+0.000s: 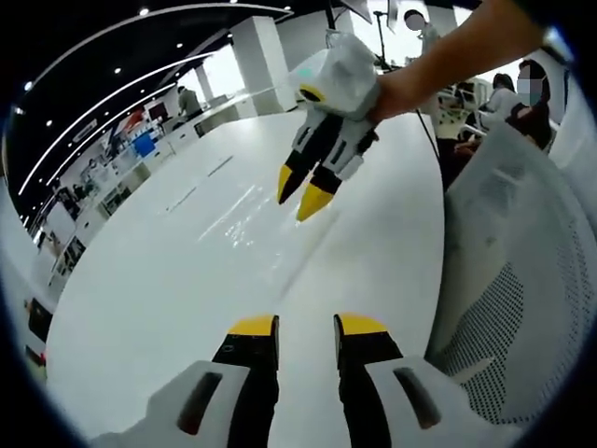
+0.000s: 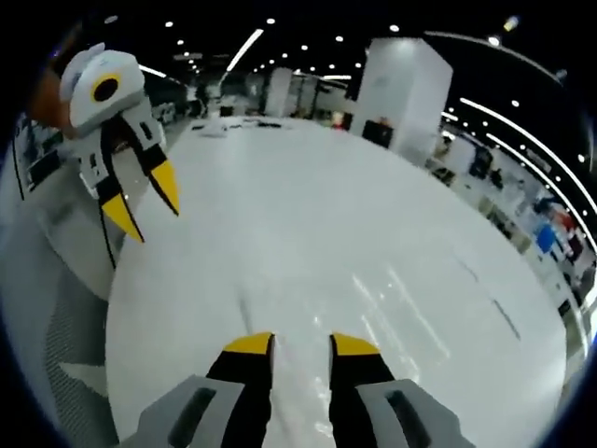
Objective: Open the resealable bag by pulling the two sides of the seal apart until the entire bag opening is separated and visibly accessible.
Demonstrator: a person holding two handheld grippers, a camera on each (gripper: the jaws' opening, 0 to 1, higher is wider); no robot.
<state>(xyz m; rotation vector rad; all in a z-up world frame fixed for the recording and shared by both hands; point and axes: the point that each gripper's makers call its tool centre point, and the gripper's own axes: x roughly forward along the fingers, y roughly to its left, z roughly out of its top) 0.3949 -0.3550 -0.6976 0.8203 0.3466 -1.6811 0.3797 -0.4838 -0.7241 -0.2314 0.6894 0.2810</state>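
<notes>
Closest in the left gripper view, the left gripper (image 1: 306,327) hangs above the white table (image 1: 187,271) with its yellow-tipped jaws a narrow gap apart and nothing between them. Just to one side stands the mesh back of a white chair (image 1: 522,308). Farther out over the table, the right gripper (image 1: 303,191) points down at the tabletop, held by a person's hand (image 1: 396,93); its jaws are slightly parted and hold nothing.

The right gripper view agrees: its own jaws stand a little apart and bare over the glossy white surface, and the left gripper (image 2: 145,205) hovers off to the side, also holding nothing.

I can't make out the resealable bag on any part of the table in sight, so I can't say where it lies. By my reckoning the task is not begun: no seal is gripped, and finding the bag, taking both sides and pulling them apart all remain.

Beyond lie desks and pillars of a large hall.
</notes>
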